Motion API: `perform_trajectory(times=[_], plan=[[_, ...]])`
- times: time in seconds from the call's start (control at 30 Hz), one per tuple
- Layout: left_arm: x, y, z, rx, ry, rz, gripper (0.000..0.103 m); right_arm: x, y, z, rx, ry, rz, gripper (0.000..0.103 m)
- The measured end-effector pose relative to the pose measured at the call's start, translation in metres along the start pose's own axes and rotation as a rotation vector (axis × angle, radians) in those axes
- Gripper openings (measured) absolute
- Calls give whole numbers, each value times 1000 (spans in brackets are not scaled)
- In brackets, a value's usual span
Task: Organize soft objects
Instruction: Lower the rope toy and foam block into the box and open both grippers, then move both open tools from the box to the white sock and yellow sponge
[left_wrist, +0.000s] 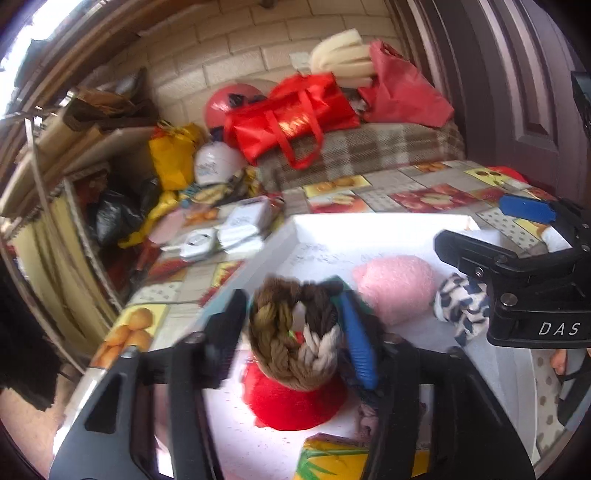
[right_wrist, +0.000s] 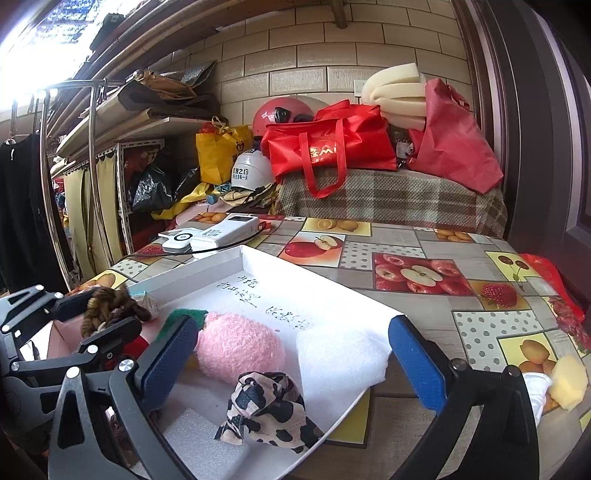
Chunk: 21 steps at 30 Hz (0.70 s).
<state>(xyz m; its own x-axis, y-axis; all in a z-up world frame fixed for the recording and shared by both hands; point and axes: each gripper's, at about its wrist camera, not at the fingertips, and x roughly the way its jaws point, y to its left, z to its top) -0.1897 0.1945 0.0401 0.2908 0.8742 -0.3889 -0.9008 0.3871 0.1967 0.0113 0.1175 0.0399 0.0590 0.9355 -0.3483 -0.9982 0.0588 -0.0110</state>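
My left gripper (left_wrist: 291, 328) is shut on a braided brown, olive and white rope toy (left_wrist: 291, 332) and holds it above a red soft object (left_wrist: 295, 402) in the white tray (left_wrist: 369, 225). The rope toy also shows in the right wrist view (right_wrist: 110, 304). My right gripper (right_wrist: 291, 354) is open and empty over the tray (right_wrist: 229, 264), its fingers either side of a pink fuzzy toy (right_wrist: 240, 347), a white cloth (right_wrist: 340, 365) and a black-and-white spotted cloth (right_wrist: 269, 410). A white foam block (right_wrist: 203, 450) lies at the tray's near end.
The table carries a fruit-print cloth (right_wrist: 424, 273). White boxes and a power bank (right_wrist: 225, 230) lie behind the tray. A yellow sponge (right_wrist: 569, 380) sits at the right edge. Red bags (right_wrist: 332, 147) rest on a plaid-covered surface behind. Cluttered shelves (right_wrist: 110, 158) stand left.
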Motion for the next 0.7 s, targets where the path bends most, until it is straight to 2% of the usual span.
perform_trajectory(times=[0.03,0.07,0.13,0.43,0.53,0.67,0.7], plan=[[-5,-1,-1,-5,-28,17,101,0,-1,0,3,-3,0,103],[-13,2,-2,-12,-72,29,103,-1,-1,0,6,-5,-1,103],[-17,4,-4,-12,-99,47,103,-1,-2,0,13,-10,-4,103],[-14,14,-2,-52,-80,56,103,-2,-3,0,17,-17,-6,103],[-18,14,-2,-72,-101,67,103,-8,-5,0,23,-46,-10,103],[-25,21,-6,-177,-97,4,103,-21,-5,-2,17,-95,-44,103],[-28,19,-6,-178,-106,10,103,-23,-5,-2,14,-98,-47,103]])
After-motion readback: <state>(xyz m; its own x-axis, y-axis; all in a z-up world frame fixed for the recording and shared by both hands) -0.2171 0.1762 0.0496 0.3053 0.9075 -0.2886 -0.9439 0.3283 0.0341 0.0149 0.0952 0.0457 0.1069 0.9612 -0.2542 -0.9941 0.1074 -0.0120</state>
